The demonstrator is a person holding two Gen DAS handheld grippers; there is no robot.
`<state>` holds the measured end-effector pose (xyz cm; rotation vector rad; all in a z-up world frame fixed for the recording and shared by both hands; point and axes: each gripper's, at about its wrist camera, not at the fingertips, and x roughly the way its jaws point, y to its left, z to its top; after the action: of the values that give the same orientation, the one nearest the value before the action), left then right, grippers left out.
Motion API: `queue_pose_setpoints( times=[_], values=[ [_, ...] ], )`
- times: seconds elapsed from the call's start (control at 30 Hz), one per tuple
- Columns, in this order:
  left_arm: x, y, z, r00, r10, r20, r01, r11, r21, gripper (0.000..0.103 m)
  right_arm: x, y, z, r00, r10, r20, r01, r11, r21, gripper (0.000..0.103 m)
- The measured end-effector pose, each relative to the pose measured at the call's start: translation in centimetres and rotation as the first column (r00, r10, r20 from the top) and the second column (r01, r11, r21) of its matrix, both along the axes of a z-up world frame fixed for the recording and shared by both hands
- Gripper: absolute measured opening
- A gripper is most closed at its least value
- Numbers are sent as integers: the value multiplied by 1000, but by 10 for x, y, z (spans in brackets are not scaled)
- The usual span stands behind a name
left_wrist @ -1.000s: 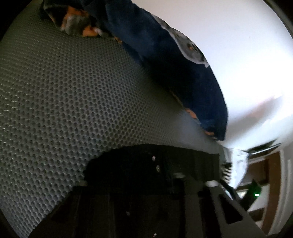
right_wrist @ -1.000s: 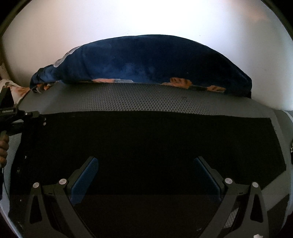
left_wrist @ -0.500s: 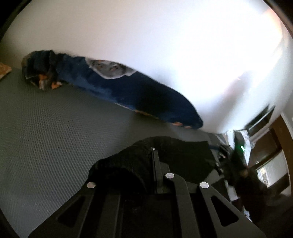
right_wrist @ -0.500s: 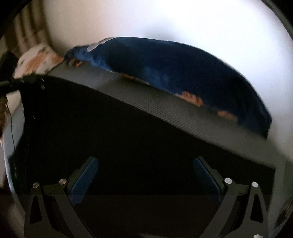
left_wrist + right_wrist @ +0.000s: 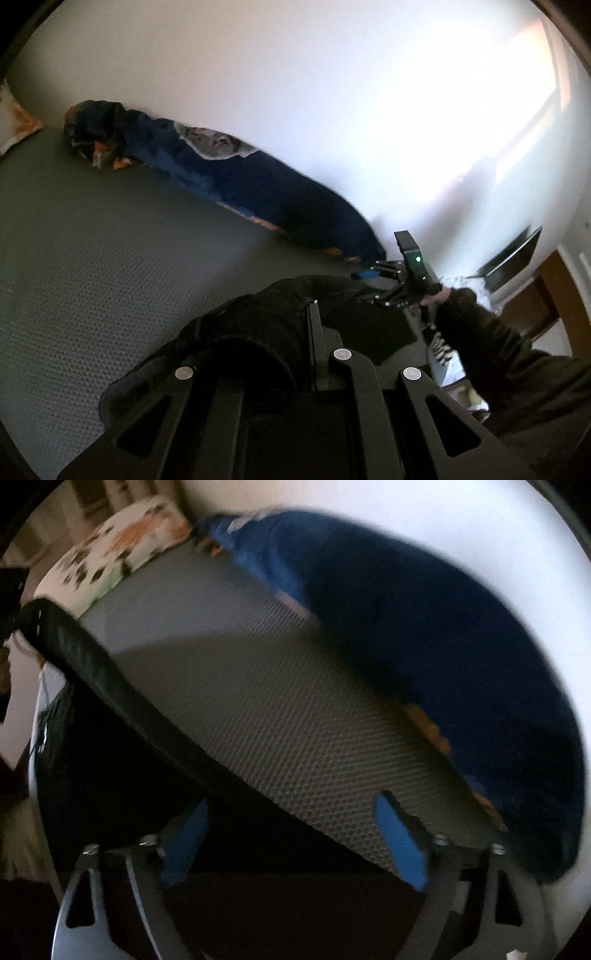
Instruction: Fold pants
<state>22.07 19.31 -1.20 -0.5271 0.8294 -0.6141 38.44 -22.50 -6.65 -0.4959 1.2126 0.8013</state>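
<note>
Grey honeycomb-textured mattress (image 5: pixel 303 716) carries the black fabric pants (image 5: pixel 280 325): left claw (image 5: pixel 314 332) clenched on one lifted end, right claw (image 5: pixel 295 838) closing, unclamped, over the far end, long axis running between them.

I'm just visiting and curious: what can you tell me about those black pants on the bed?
The black pants look like thick, soft dark fabric with no visible pattern. One end is bunched and pinched in the shut left hand-held gripper, lifted off the grey honeycomb-textured mattress. From there the cloth drapes toward the right hand-held gripper, whose blue pads have just been closing astride the fabric edge without clearly pressing it.
</note>
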Motion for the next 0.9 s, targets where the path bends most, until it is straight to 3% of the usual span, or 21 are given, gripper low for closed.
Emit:
queue_pose_setpoints(
  times=[0.13,0.2,0.27,0.4,0.57,0.73,0.9],
  values=[
    [4,-4,-5,1000,-2,-12,2,1000,27,8,6,-7,-20,999,16,-40,-17,999,-35,44],
    [3,-6,-8,1000,-1,-15,2,999,37,8,6,-13,-20,999,-11,-38,10,1000,-18,20],
    [6,-6,-12,1000,12,-17,-11,999,53,8,-1,-19,-14,999,-41,-5,41,999,4,12],
    [7,0,-21,999,39,-21,-38,998,58,8,-32,-23,5,989,-94,111,93,996,16,9],
    [0,9,-26,999,34,-26,-32,996,82,8,-94,-37,41,949,-204,240,201,979,39,9],
    [-22,11,-23,1000,-18,-11,19,993,118,10,-157,-43,60,915,-292,279,287,956,58,8],
    [-55,14,-29,997,-81,-8,81,983,166,12,-229,-45,57,900,-363,242,352,932,90,7]
  ],
)
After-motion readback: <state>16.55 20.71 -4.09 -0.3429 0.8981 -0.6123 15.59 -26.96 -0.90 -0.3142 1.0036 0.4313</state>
